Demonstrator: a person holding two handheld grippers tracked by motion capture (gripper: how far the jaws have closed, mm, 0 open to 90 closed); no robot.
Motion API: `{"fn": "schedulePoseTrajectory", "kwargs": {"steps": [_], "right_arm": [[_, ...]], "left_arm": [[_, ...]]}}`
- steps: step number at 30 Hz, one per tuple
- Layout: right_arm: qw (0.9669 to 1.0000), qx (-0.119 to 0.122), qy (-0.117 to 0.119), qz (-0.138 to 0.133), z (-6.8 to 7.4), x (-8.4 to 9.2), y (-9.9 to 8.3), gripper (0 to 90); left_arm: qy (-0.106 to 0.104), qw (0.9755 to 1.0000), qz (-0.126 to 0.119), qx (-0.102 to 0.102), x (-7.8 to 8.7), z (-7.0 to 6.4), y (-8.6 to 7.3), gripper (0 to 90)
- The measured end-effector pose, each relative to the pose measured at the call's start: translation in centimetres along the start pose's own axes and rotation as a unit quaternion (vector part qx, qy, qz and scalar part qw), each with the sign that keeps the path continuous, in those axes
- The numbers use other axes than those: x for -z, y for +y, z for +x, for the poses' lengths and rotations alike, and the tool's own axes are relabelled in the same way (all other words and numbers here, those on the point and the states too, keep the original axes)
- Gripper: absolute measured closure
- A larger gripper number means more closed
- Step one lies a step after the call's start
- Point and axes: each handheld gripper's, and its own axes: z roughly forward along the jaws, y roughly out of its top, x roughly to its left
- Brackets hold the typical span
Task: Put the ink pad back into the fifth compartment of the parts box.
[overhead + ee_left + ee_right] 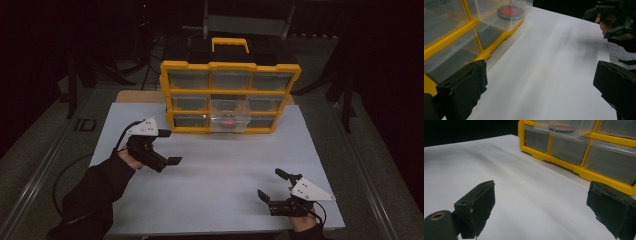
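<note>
While both grippers hover over the white table [210, 200], their jaws stand wide apart and hold nothing. Ahead of the left gripper [167, 161], to the left of its jaws, stands the yellow drawer cabinet [230, 95]. Its clear middle drawer [229, 116] is pulled out, with a red disc [228, 122] inside. The right gripper [274, 184] is well apart from the cabinet, which lies ahead and to the right of its jaws.

Both grippers are black with grey three-cornered top plates: left gripper [167, 147], right gripper [270, 184]. Black cables trail; sleeves [95, 192] are black.
</note>
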Motion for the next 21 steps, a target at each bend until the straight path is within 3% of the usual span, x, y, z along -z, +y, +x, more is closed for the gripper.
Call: {"fn": "schedulePoseTrajectory", "kwargs": {"steps": [8, 21], "right_arm": [[1.0000, -0.002, 0.000, 0.001, 0.0, 0.0, 0.0, 8.3], [1.0000, -0.003, 0.001, 0.003, 0.1, -0.1, 0.0, 8.2]], "left_arm": [[-0.002, 1.0000, -0.002, 0.000, 0.7, -0.8, -2.1, 0.0], [-0.001, 0.9996, -0.019, 0.022, 1.9, -1.8, -6.1, 0.0]]}}
